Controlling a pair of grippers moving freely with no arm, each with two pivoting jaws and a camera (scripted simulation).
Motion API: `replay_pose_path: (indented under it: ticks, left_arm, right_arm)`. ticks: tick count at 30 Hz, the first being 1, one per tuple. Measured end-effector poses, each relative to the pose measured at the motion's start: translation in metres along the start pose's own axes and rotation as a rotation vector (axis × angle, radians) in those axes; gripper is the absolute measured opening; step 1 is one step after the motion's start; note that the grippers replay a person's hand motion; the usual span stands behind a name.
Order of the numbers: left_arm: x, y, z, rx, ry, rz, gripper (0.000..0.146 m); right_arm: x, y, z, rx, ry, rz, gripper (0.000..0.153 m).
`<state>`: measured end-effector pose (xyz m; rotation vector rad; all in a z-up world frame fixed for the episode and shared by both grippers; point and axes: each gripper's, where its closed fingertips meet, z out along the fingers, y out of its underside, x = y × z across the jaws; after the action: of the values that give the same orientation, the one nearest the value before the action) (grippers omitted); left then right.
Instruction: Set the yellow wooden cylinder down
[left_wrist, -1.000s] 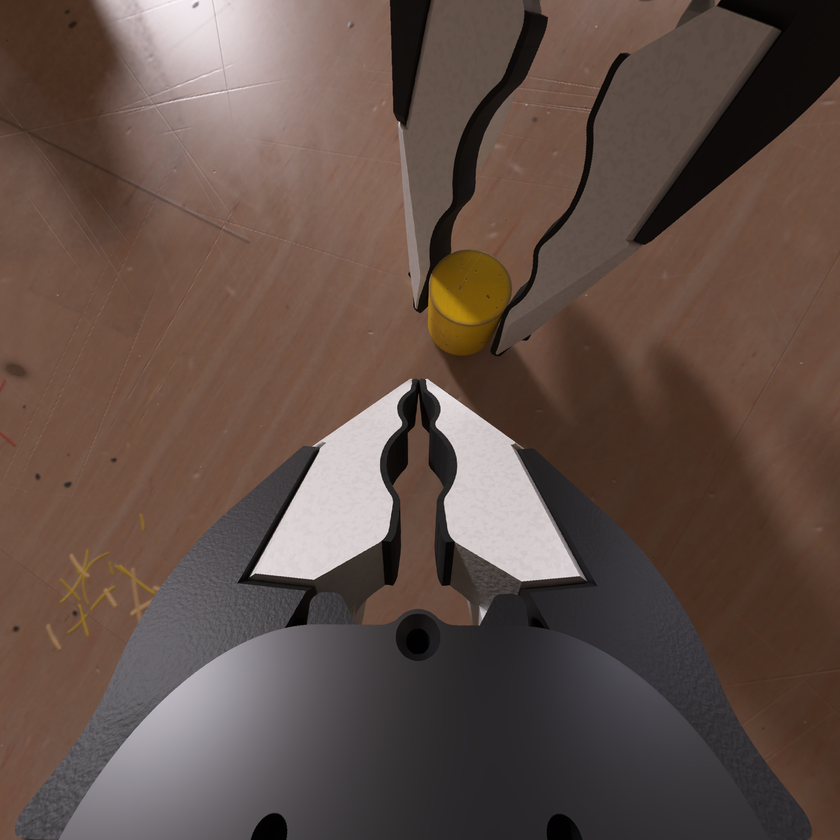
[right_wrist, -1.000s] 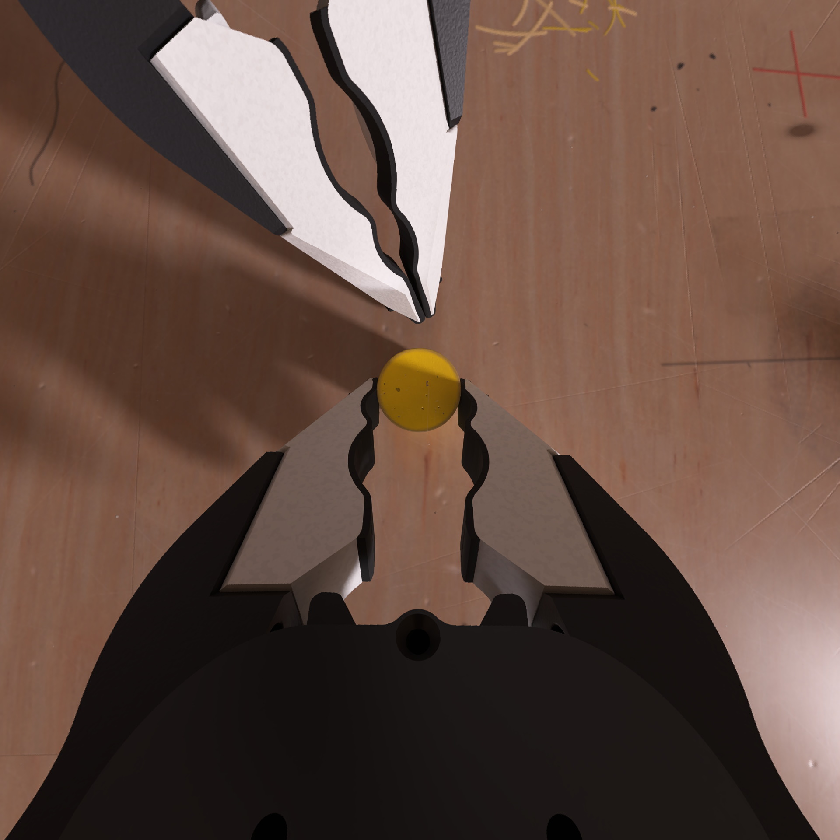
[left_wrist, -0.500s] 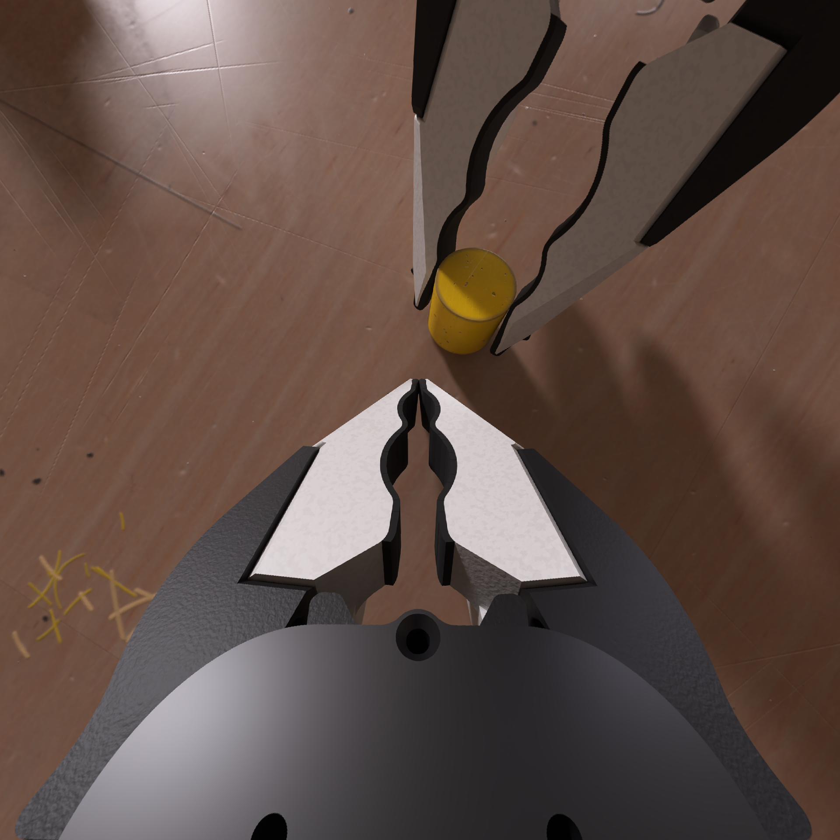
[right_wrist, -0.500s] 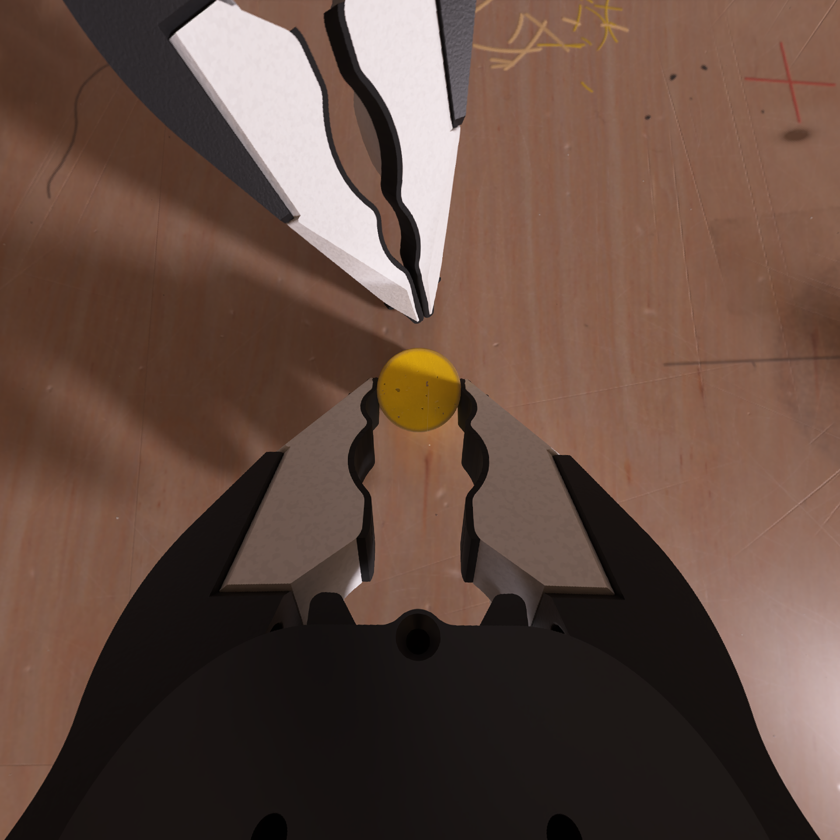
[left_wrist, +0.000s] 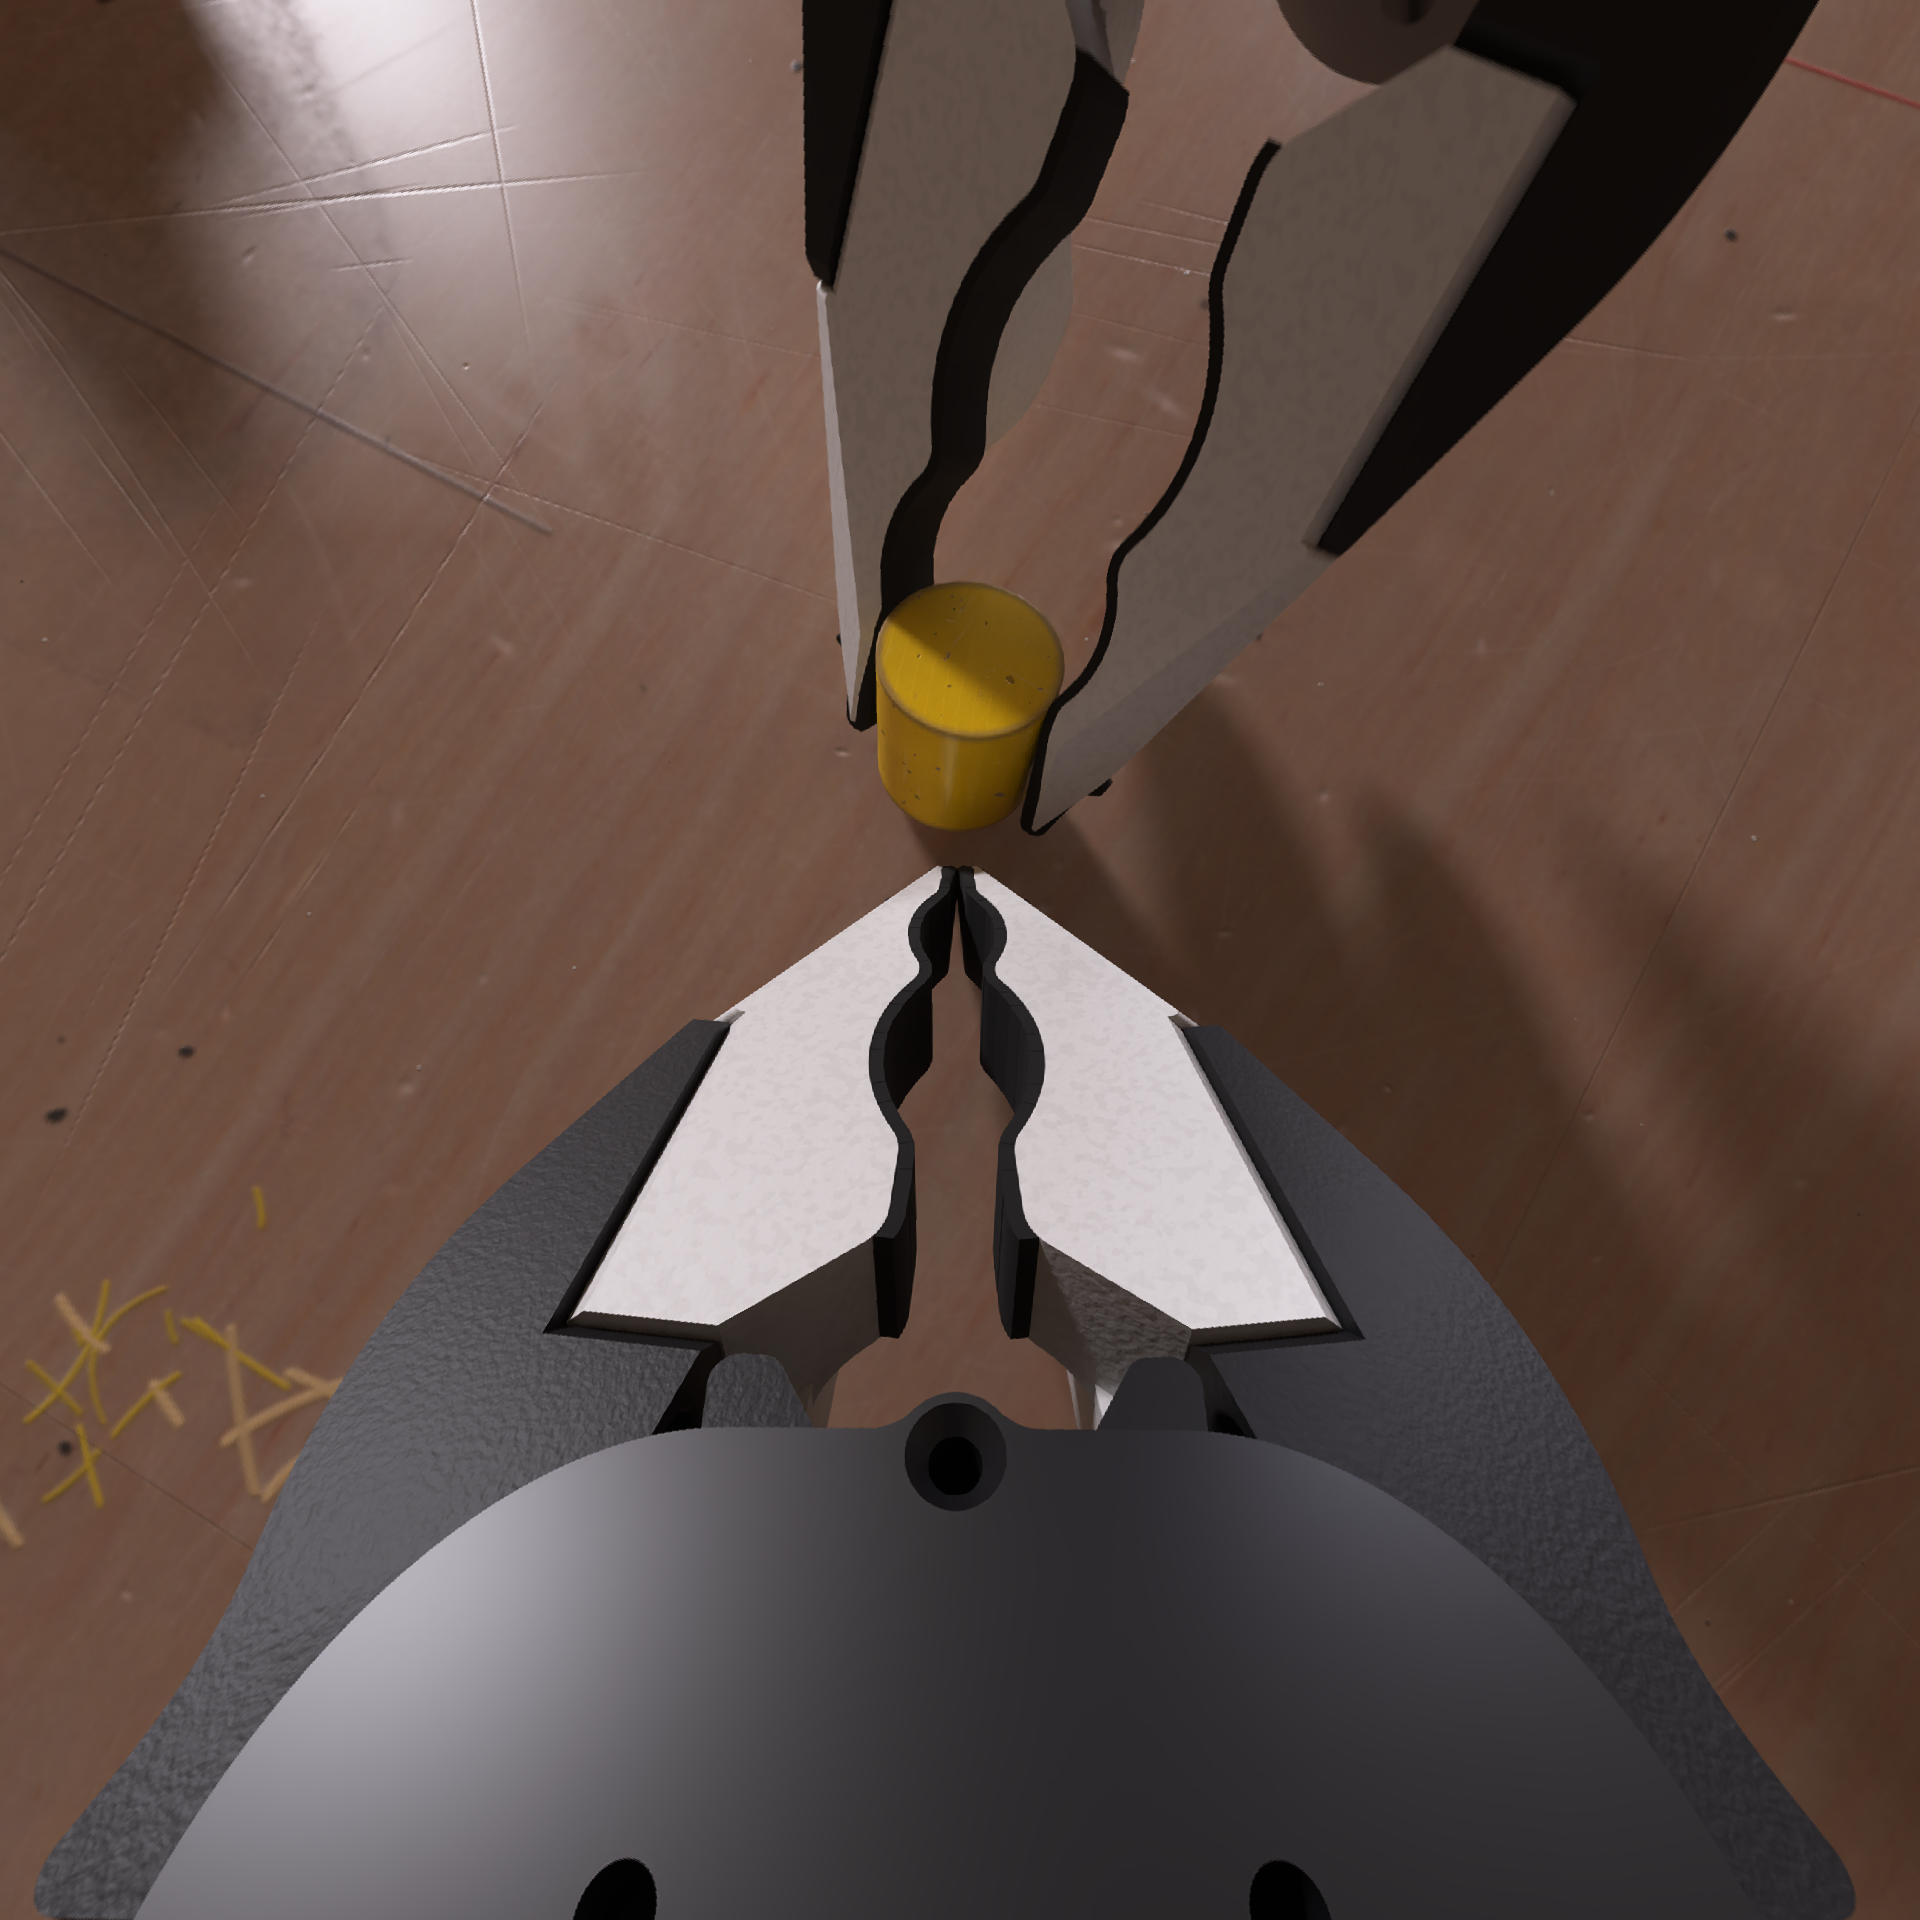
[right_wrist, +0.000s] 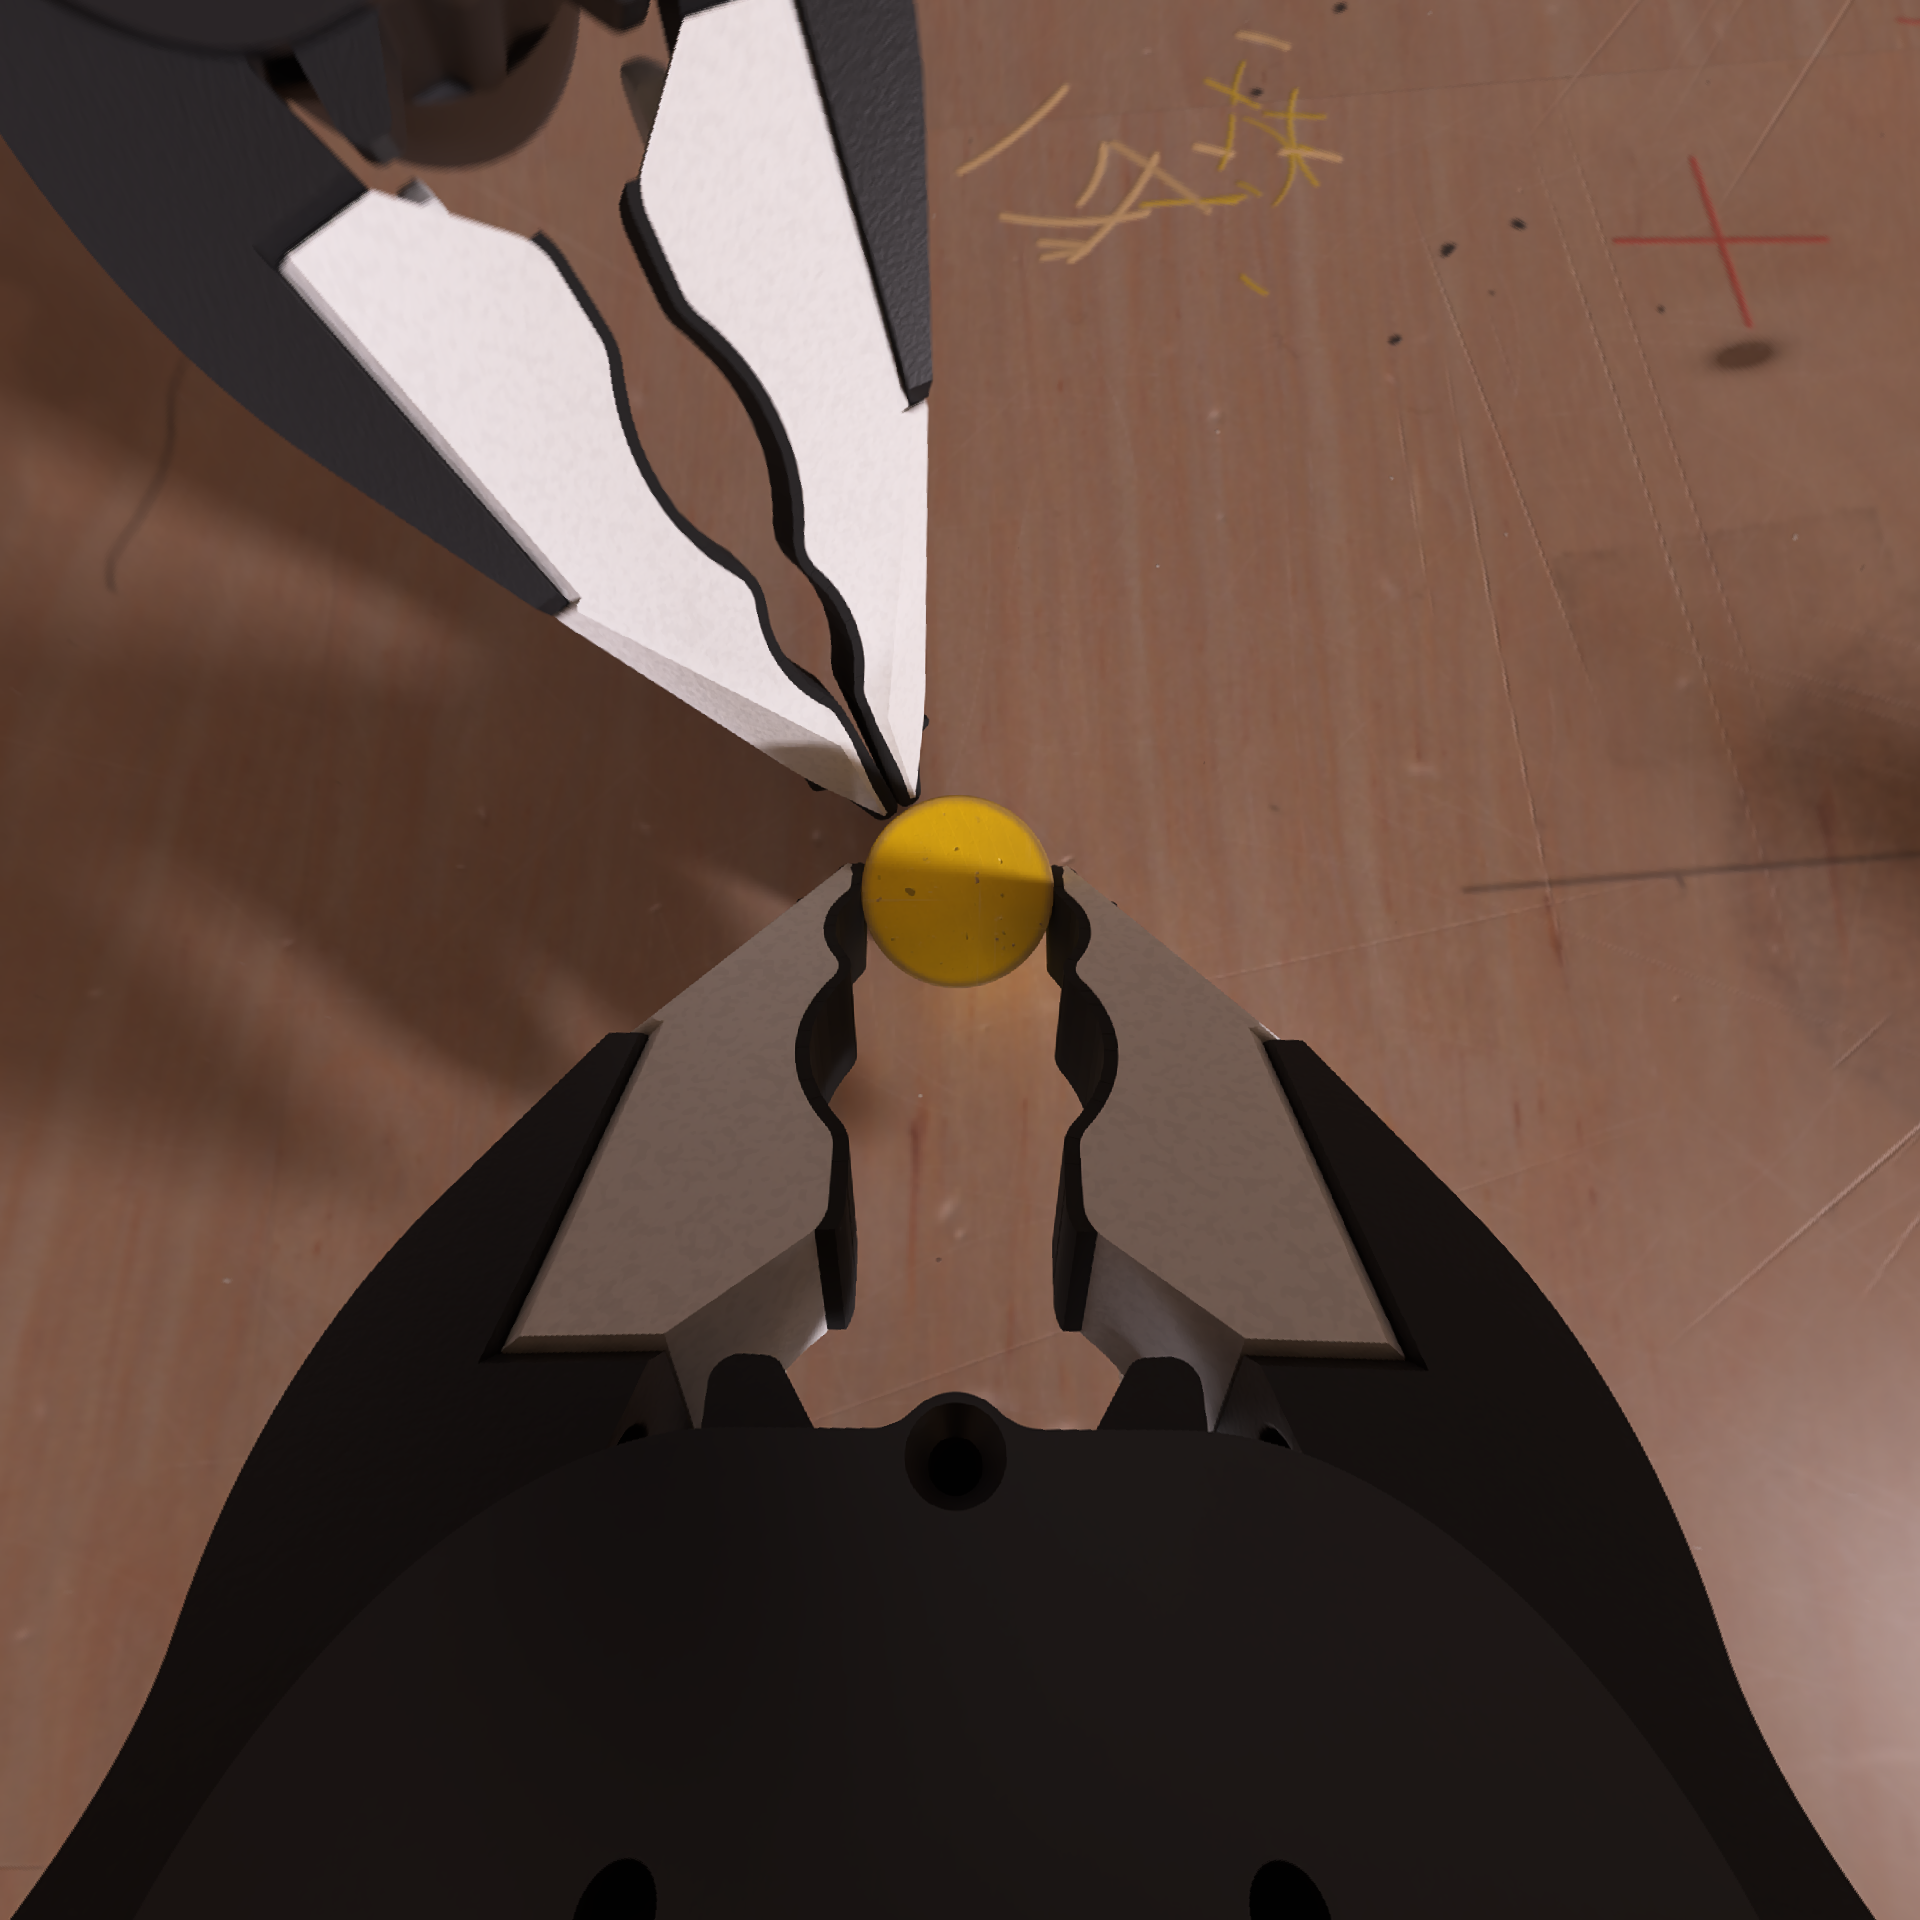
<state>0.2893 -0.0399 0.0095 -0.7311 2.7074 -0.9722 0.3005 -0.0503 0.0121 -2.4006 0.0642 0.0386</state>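
A: Where is the small yellow wooden cylinder (right_wrist: 954, 890) right now?

B: Upright, pinched at the tips of the right gripper (right_wrist: 956, 896), whose pale fingers (right_wrist: 717, 1049) press on either side of it. In the left wrist view its base sits at, or just above, the scratched brown wooden tabletop (left_wrist: 312, 727); I cannot tell whether it touches.

A: And the left gripper (left_wrist: 956, 873)?

B: Its jaws are closed together on nothing, and its tips sit just beside the cylinder's near side.

A: How should the release go?

B: Lower straight until the base rests flat, then spread the fingers evenly so neither drags it over. Lift away along the cylinder's axis. The left tips are very close, so keeping them still would avoid a nudge.

A: What differs from half a second ago?

B: The left gripper's tips have closed in; the gap seen from the right wrist is nearly gone. The grip itself looks unchanged, and the yellow scribbles (right_wrist: 1174, 187) have shifted slightly in view.
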Motion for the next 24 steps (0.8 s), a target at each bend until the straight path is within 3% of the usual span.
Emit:
replay_pose_path:
  ticks: [8, 15, 24]
  left_arm:
    - [-0.0012, 0.0001, -0.0002, -0.007, -0.018, 0.009, 0.0]
    - [-0.0016, -0.0002, 0.0003, -0.007, -0.028, -0.017, 0.0]
    - [-0.0019, -0.0003, 0.0005, -0.011, -0.035, -0.037, 0.0]
  right_arm:
    - [-0.0007, 0.0022, 0.0015, -0.02, 0.042, -0.056, 0.034]
    - [-0.0012, 0.0033, -0.0002, 0.036, 0.154, 0.031, 0.034]
    - [-0.0017, 0.0041, -0.0021, 0.111, 0.202, 0.139, 0.034]
